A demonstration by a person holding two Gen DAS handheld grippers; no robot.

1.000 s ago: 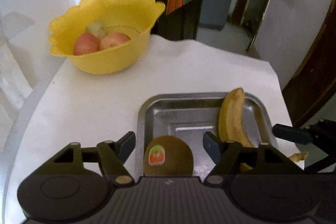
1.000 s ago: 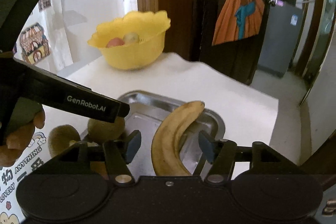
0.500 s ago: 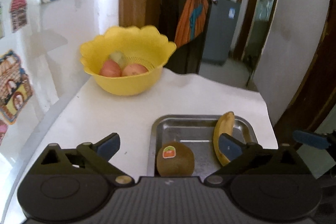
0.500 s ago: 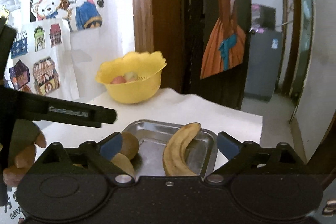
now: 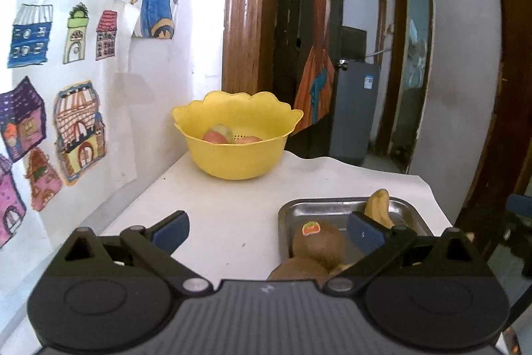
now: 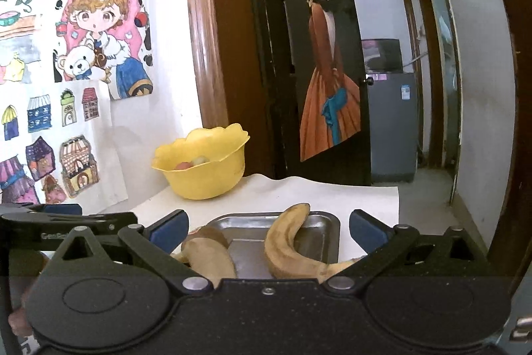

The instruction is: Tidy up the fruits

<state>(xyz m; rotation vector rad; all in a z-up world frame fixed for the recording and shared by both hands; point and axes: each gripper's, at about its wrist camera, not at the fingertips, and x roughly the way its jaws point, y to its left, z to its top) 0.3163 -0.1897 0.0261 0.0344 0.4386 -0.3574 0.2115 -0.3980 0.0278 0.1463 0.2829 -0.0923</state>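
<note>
A steel tray (image 5: 335, 203) (image 6: 322, 227) sits on the white table. It holds a kiwi with a sticker (image 5: 319, 240), a second kiwi (image 5: 299, 268) at its near edge, and a banana (image 5: 377, 208) (image 6: 289, 247). Another banana (image 6: 209, 258) lies at the tray's left in the right wrist view. A yellow bowl (image 5: 237, 135) (image 6: 202, 167) at the back holds apples (image 5: 216, 135). My left gripper (image 5: 267, 230) is open and empty, above and short of the tray. My right gripper (image 6: 269, 228) is open and empty, raised near the tray.
The wall with drawings (image 5: 66, 88) runs along the left of the table. A dark door with a painted figure (image 6: 326, 72) stands behind the table. The table's right edge (image 5: 429, 188) drops to the floor. The left gripper's body (image 6: 66, 222) shows at the left in the right wrist view.
Both grippers have pulled back and up from the tray with their jaws wide. The kiwi and the banana stay in the tray.
</note>
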